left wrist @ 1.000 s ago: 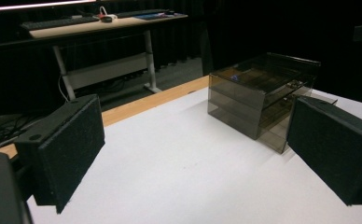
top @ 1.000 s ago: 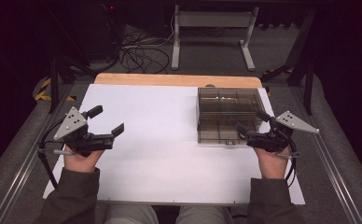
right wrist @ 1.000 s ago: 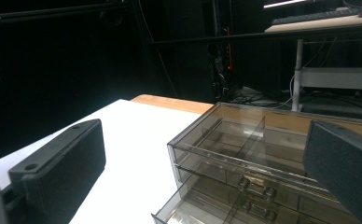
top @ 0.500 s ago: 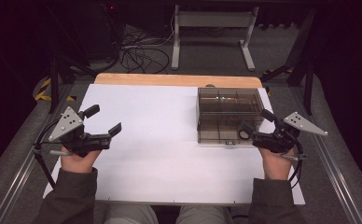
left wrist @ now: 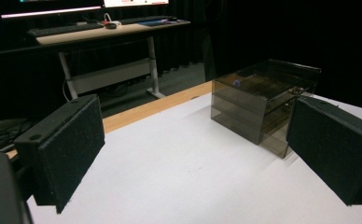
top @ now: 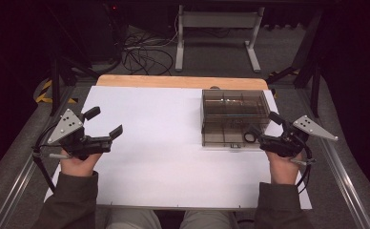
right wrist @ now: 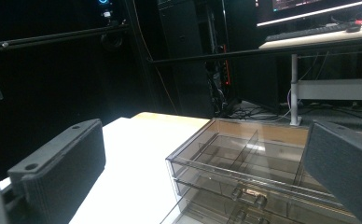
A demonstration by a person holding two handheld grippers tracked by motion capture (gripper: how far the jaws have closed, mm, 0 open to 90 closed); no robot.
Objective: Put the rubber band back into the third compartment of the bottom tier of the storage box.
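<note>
— Where am I working?

— A lab, by the look of it: black curtains (top: 11, 57) all round, my white table (top: 159, 157) on a metal frame, loose cables (top: 140, 52) on the grey floor beyond.

— Anything else?

— A far desk (left wrist: 100, 30) with a keyboard (left wrist: 62, 29) under lit monitors (right wrist: 309, 4).

We read no text, labels, brands or numbers anywhere; the monitor (right wrist: 309, 5) in the background glows, but its content is too blurred.

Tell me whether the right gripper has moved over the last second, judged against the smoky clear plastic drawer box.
Yes. The right gripper has backed off slightly to the right, away from the smoky clear plastic drawer box; its grey plate now sits farther from the box's right front corner.
</note>
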